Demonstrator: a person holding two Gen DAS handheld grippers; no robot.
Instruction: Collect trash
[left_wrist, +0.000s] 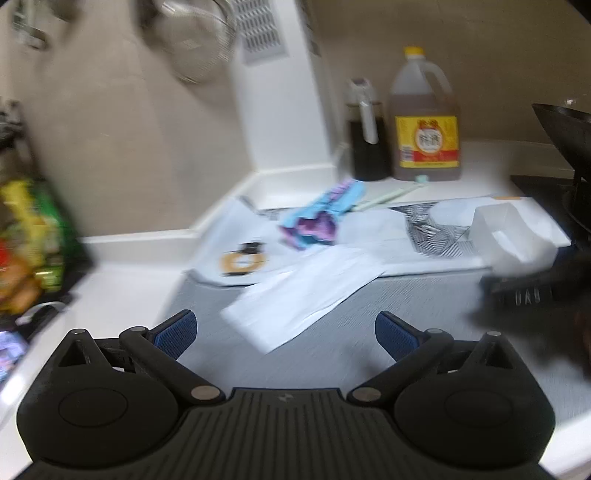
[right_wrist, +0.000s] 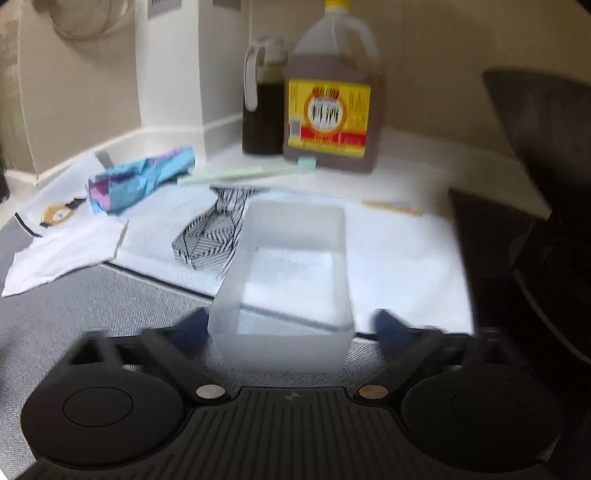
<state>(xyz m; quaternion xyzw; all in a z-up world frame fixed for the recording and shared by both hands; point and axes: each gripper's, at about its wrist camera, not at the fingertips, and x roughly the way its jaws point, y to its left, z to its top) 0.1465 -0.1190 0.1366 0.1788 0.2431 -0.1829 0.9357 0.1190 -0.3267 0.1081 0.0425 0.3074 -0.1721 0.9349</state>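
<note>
Two grippers work over a white kitchen counter (left_wrist: 122, 291) strewn with litter. The left gripper (left_wrist: 286, 334) hovers with its blue-padded fingers (left_wrist: 175, 334) wide apart and nothing between them, above a grey woven mat (left_wrist: 406, 325). Just ahead of it lies a flat white paper sheet (left_wrist: 303, 295), overlapping a white wrapper with an orange ring mark (left_wrist: 242, 264). Beyond that sits a crumpled blue and purple wrapper (left_wrist: 317, 221), resting on more white paper, with a black-and-white striped paper (left_wrist: 432, 232) to its right. In the right wrist view, the right gripper (right_wrist: 291, 328) has a translucent plastic box (right_wrist: 291, 280) standing between its spread fingers; blur hides whether the pads touch its walls, so I cannot tell whether it is gripped. The same box (left_wrist: 513, 236) shows at the right of the left view, with the right gripper's dark body below it. A pale green straw (right_wrist: 236, 173) lies behind the wrappers. Against the back wall stand a dark sauce jug (right_wrist: 264, 107) and, touching beside it, a large brown bottle with a yellow cap (right_wrist: 332, 96). A black wok (left_wrist: 565, 133) sits on the stove at far right, and colourful snack bags (left_wrist: 33, 236) crowd the left edge.
</note>
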